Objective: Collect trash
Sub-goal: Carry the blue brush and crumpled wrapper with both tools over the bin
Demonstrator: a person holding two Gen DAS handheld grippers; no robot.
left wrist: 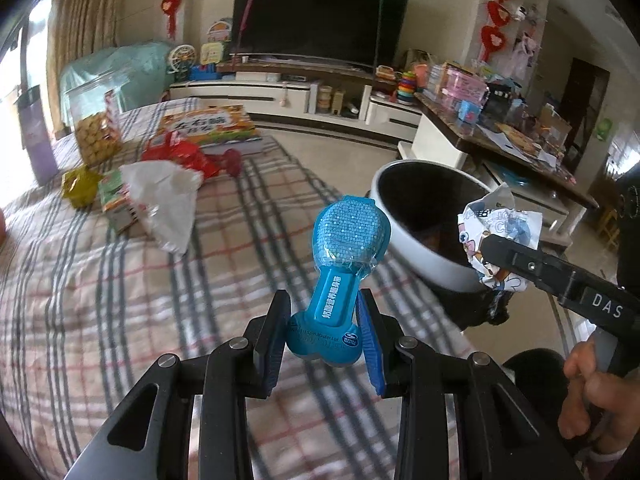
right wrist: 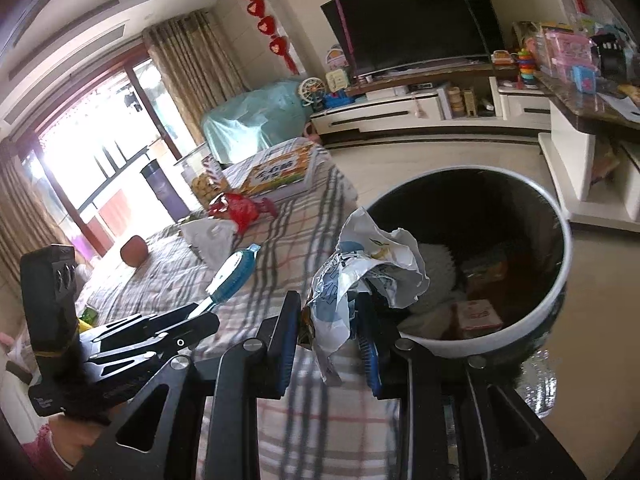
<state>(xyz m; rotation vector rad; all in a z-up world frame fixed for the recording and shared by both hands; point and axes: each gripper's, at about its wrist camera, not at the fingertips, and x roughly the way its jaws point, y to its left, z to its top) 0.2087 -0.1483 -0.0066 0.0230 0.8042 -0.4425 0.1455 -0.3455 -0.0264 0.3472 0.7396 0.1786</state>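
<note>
My left gripper point(left wrist: 323, 324) is shut on a blue plastic toy package point(left wrist: 340, 276) and holds it above the plaid cloth, left of the round white trash bin point(left wrist: 424, 256). My right gripper point(right wrist: 328, 328) is shut on a crumpled white printed wrapper point(right wrist: 360, 276), held at the bin's near rim point(right wrist: 480, 344). The wrapper also shows in the left wrist view point(left wrist: 500, 232), over the bin's right side. The blue package shows in the right wrist view point(right wrist: 234, 274). The bin holds small boxes and white paper.
On the plaid-covered table point(left wrist: 120, 300) lie a white plastic bag point(left wrist: 168, 200), a red bag point(left wrist: 180, 152), a yellow wrapper point(left wrist: 80, 186), a green carton point(left wrist: 116, 196), a cookie jar point(left wrist: 94, 120) and a colourful box point(left wrist: 208, 124). A cluttered side table point(left wrist: 500, 128) stands right.
</note>
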